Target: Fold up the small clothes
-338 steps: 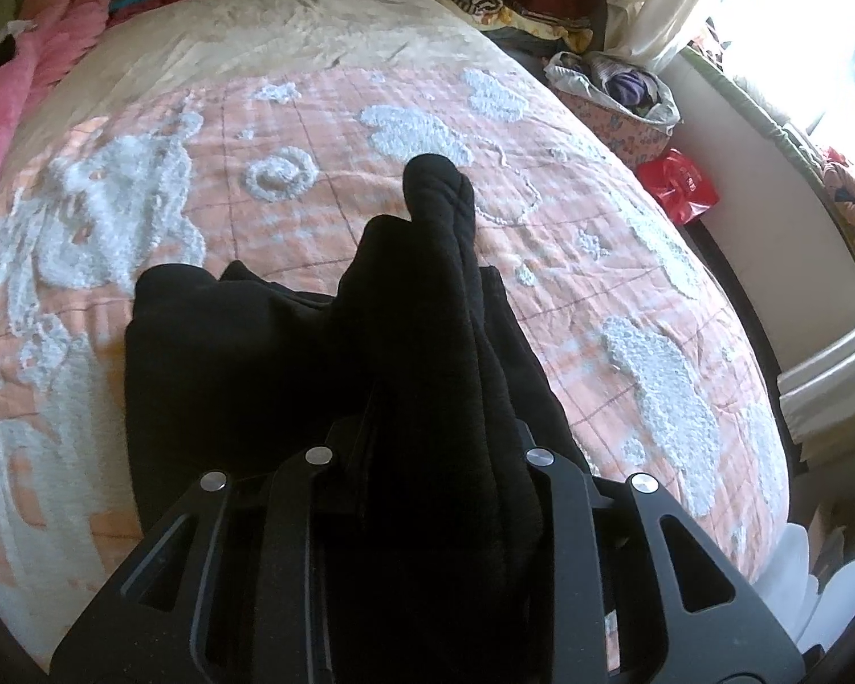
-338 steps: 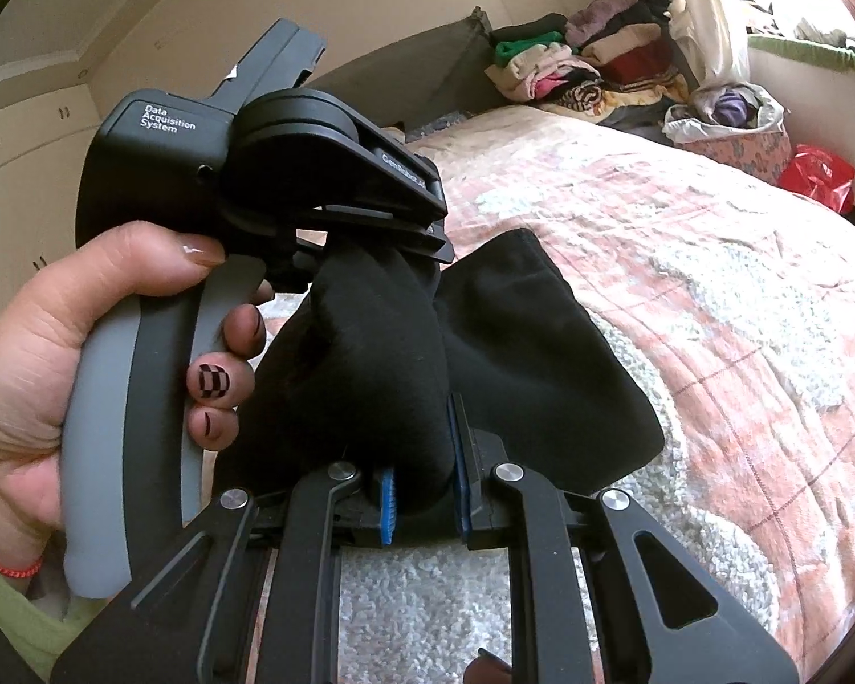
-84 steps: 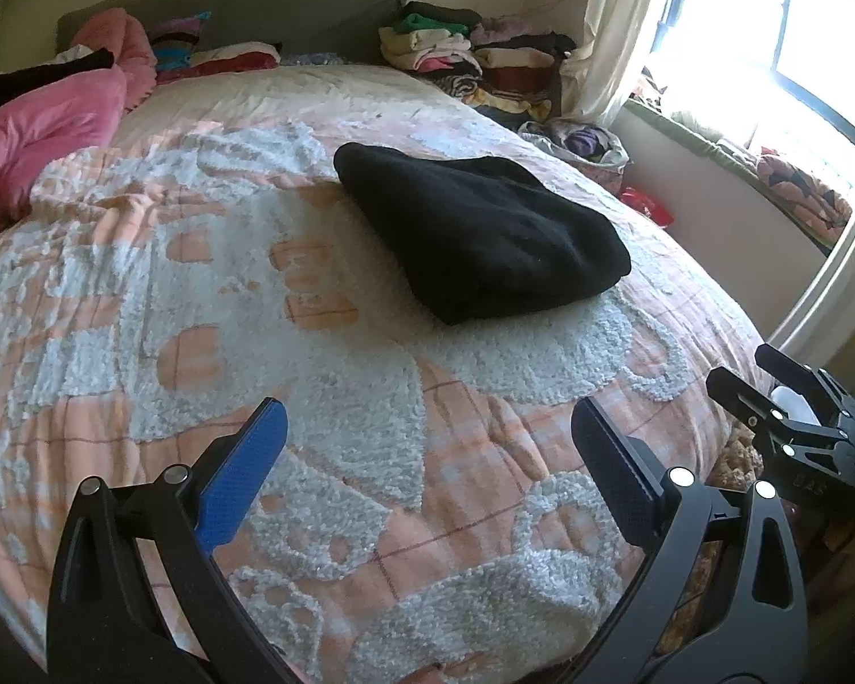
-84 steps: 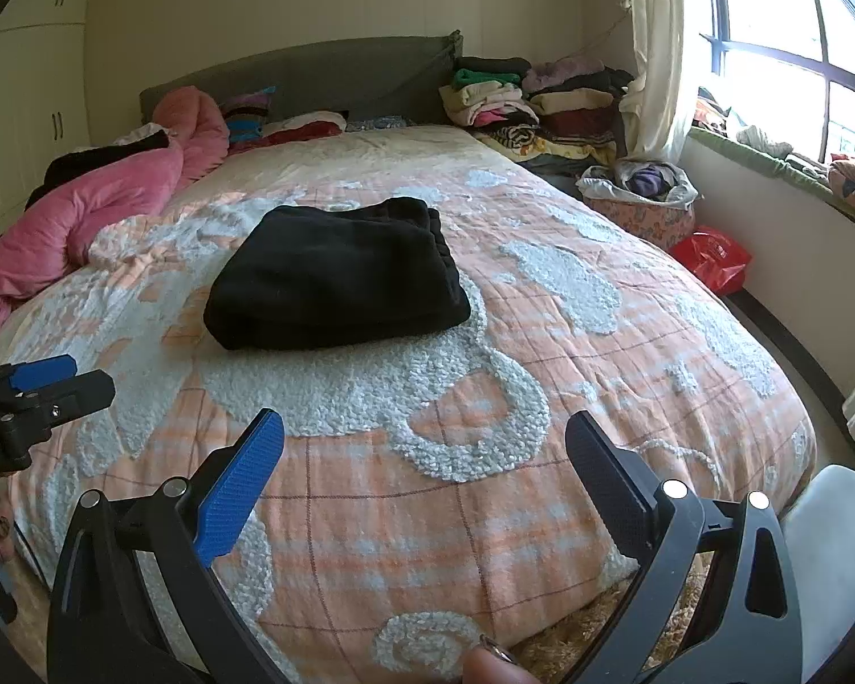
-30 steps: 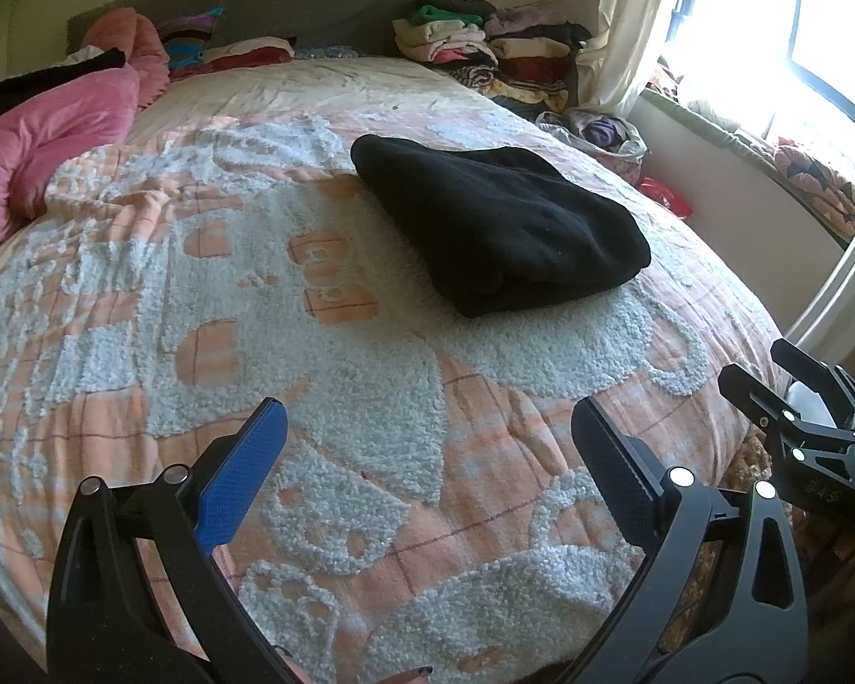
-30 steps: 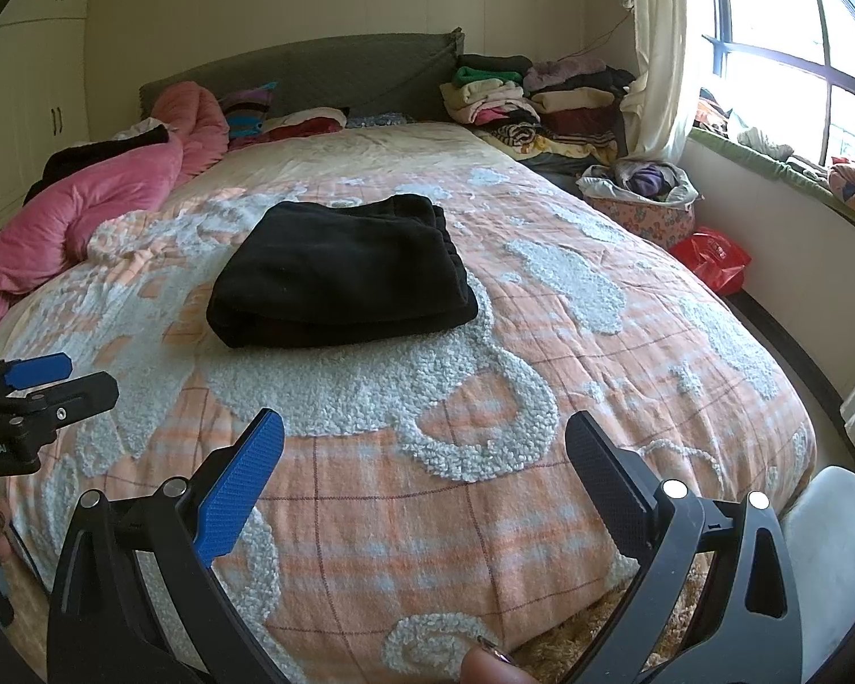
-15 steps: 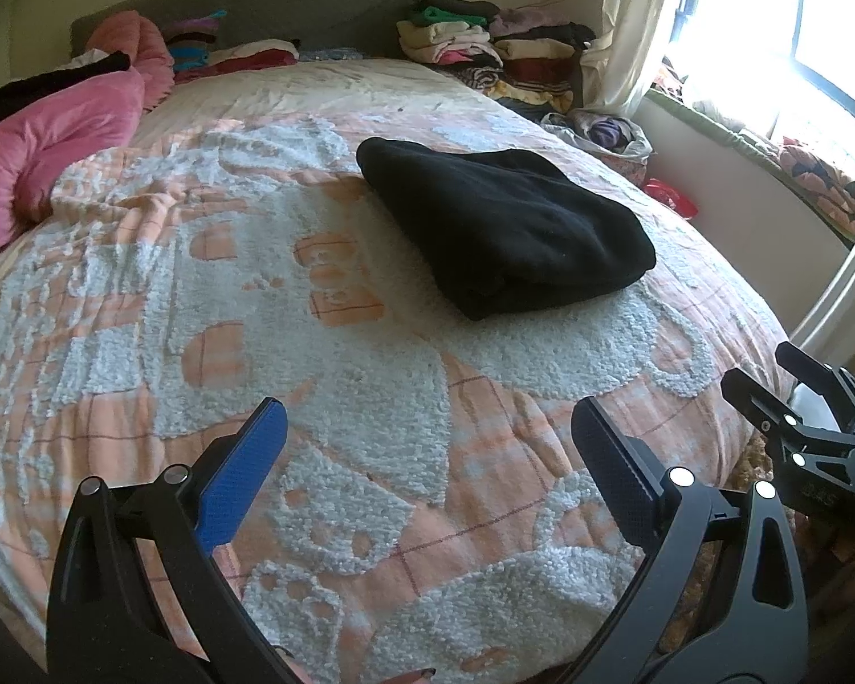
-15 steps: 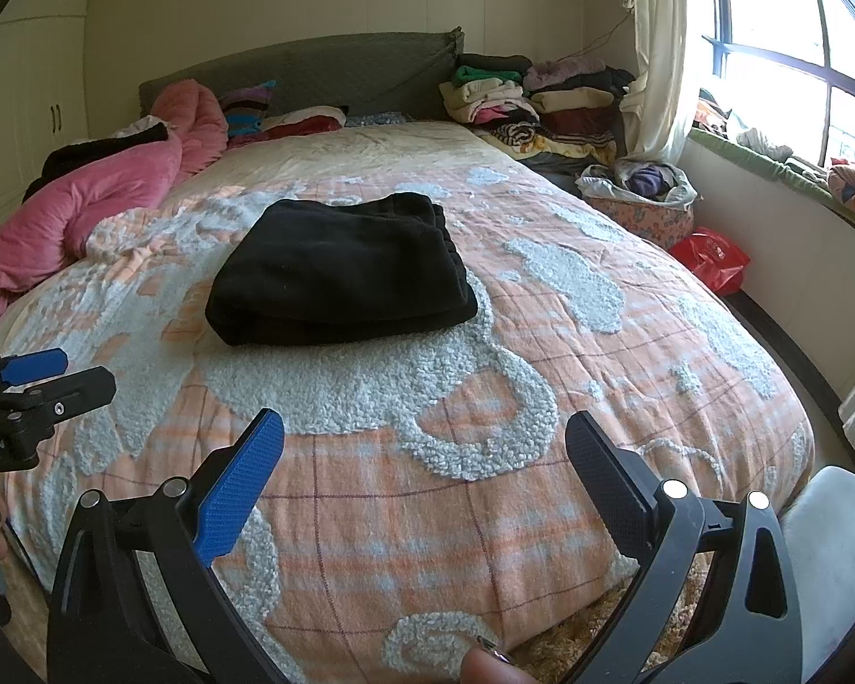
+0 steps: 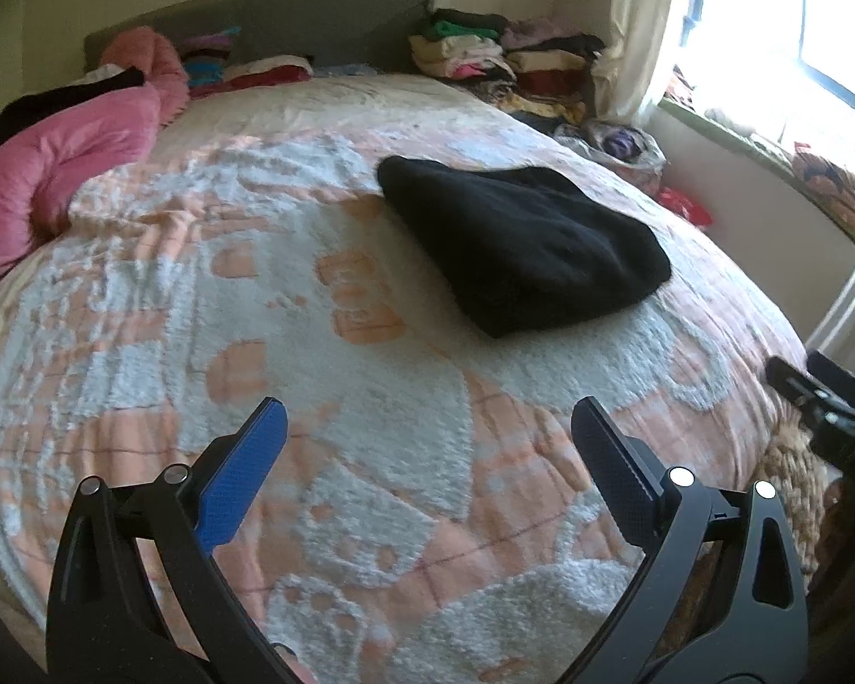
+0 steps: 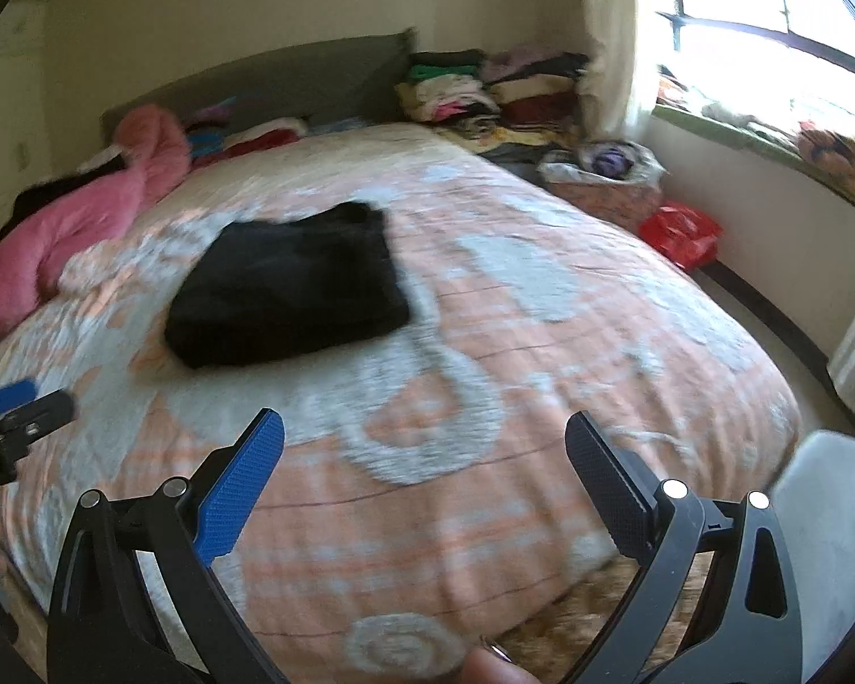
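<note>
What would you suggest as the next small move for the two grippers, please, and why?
Probably draw both back and go for another item. The black garment lies folded in a compact block on the bedspread, and the left gripper and right gripper are open, empty and clear of it, so this fold looks finished.

You are in a home bedroom. A large bed [image 9: 142, 308] with an orange-and-white fleecy bedspread fills the room. At its far end stands a grey headboard [image 9: 290, 17]; a pink duvet [image 9: 57, 171] lies along its left side, stacked clothes [image 9: 501, 62] sit beside its far right corner, and a curtained window [image 10: 769, 17] is to its right.
</note>
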Tool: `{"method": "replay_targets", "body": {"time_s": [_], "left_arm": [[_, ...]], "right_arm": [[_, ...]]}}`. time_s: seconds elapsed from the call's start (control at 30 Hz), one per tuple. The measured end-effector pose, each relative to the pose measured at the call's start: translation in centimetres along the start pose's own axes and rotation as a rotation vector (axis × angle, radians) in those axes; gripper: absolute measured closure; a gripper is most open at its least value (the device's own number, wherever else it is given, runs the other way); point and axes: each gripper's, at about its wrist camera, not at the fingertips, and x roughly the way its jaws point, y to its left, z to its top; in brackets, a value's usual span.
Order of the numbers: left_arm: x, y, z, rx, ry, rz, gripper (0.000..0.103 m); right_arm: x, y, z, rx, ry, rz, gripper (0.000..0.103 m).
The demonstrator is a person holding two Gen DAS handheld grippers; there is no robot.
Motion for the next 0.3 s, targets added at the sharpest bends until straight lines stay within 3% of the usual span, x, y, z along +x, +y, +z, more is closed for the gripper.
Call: {"method": "replay_targets", "body": {"time_s": [0.07, 0.2, 0.3], "left_arm": [[0.0, 1.6, 0.5, -0.047, 0.003, 0.02, 0.009], [-0.5, 9.1, 3.1, -0.203, 0.026, 0.082, 0.009], [-2.1, 17.5, 5.0, -0.271, 0.033, 0.25, 0.009]], "right_arm": [[-0.2, -2.8, 0.5, 0.059, -0.008, -0.054, 0.005], [-0.9, -10.7, 1.1, 0.197, -0.03, -0.217, 0.005], [-0.9, -19.9, 0.4, 0.314, 0.017, -0.43, 0.005]]}}
